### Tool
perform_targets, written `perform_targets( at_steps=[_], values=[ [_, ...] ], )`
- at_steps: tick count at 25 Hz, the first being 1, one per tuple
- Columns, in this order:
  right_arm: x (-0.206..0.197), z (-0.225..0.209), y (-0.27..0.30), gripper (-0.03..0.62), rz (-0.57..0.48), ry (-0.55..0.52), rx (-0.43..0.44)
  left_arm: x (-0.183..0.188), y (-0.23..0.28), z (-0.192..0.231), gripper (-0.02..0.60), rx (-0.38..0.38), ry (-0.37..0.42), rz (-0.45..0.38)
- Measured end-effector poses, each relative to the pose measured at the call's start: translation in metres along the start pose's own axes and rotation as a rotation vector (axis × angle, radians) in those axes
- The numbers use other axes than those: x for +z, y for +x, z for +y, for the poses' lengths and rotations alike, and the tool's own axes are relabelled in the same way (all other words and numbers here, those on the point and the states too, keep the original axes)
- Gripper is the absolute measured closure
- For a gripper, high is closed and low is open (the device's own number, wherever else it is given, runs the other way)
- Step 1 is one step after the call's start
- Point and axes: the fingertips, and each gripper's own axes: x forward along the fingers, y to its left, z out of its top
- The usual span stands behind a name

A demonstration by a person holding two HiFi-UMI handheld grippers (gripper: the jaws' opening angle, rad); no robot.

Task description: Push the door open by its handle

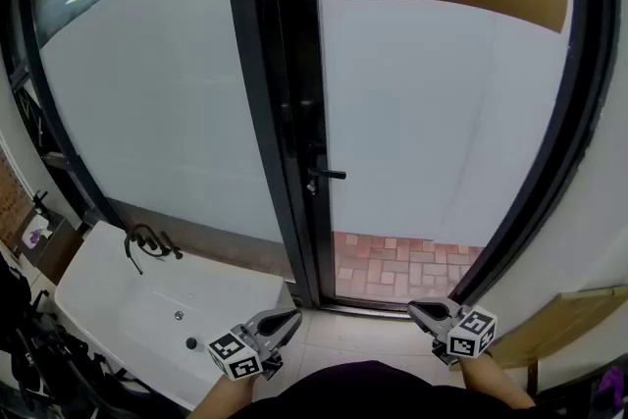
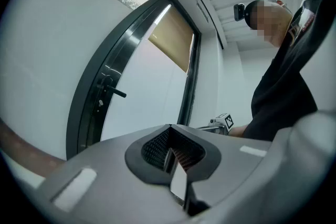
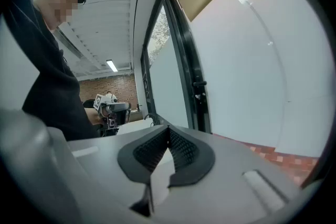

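Black metal frames the frosted-glass door [image 1: 442, 132], which stands on the far side of the scene and, as far as I can judge, sits closed in its frame, with a strip of red brick paving [image 1: 392, 265] showing at its foot. The handle [image 1: 329, 175] is a short dark lever on the door's left stile, about midway up the head view. Its long axis runs level and its free end points right, across the glass. In the left gripper view the same lever [image 2: 116, 93] juts out from the stile, and it shows small and far in the right gripper view [image 3: 199, 83]. Nothing of the task looks done yet. The left hand-held gripper [image 1: 292, 317] and the right hand-held gripper [image 1: 414, 309] both sit low and near the person, well apart from the handle. Each has its jaws closed together with nothing between them, as each gripper's own view confirms [image 2: 170, 157] [image 3: 163, 157]. A white sink [image 1: 108, 280] lies at the near left. What is left is the whole job: reaching the lever, then pressing the door away by it.
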Motion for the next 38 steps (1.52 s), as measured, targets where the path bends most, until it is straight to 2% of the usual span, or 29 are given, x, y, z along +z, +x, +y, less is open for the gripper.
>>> perform_targets(
  at_steps=[4,8,12,16,19,21,23,26,28,29,30,31,34,37,38],
  values=[
    [0.022,-0.004,0.026,0.592,-0.003,-0.047,0.001,0.023,-0.004,0.027,0.581,-0.015,0.052,-0.009],
    [0.051,-0.012,0.058,0.593,-0.05,-0.069,-0.027,0.054,-0.01,0.055,0.581,-0.049,0.092,-0.029],
    [0.081,-0.026,0.092,0.592,-0.089,-0.073,-0.059,0.068,-0.004,0.083,0.581,-0.095,0.115,-0.013],
    [0.11,-0.049,0.117,0.592,-0.107,-0.101,-0.082,0.074,0.022,0.116,0.581,-0.115,0.126,0.016],
    [0.133,-0.078,0.129,0.592,-0.11,-0.138,-0.07,0.085,0.061,0.133,0.581,-0.116,0.175,0.041],
    [0.149,-0.101,0.139,0.592,-0.121,-0.17,-0.037,0.09,0.092,0.144,0.581,-0.109,0.241,0.057],
    [0.167,-0.123,0.153,0.592,-0.131,-0.207,0.032,0.096,0.126,0.158,0.581,-0.081,0.316,0.078],
    [0.192,-0.157,0.186,0.588,-0.111,-0.247,0.211,0.117,0.191,0.186,0.581,-0.026,0.413,0.113],
    [0.203,-0.176,0.209,0.558,-0.067,-0.26,0.359,0.133,0.235,0.203,0.581,0.007,0.472,0.17],
    [0.207,-0.18,0.219,0.509,-0.04,-0.275,0.426,0.137,0.253,0.209,0.581,0.015,0.518,0.221],
    [0.21,-0.182,0.228,0.49,-0.013,-0.301,0.475,0.139,0.266,0.215,0.578,0.02,0.576,0.289],
    [0.212,-0.185,0.239,0.485,0.012,-0.332,0.502,0.138,0.277,0.222,0.545,0.028,0.642,0.371],
    [0.211,-0.194,0.275,0.479,0.094,-0.402,0.508,0.128,0.293,0.246,0.49,0.068,0.846,0.627],
    [0.202,-0.201,0.303,0.479,0.148,-0.459,0.491,0.107,0.297,0.27,0.486,0.054,0.974,0.808],
    [0.203,-0.205,0.308,0.547,0.155,-0.455,0.489,0.103,0.298,0.278,0.485,0.042,1.008,0.837]
  ],
)
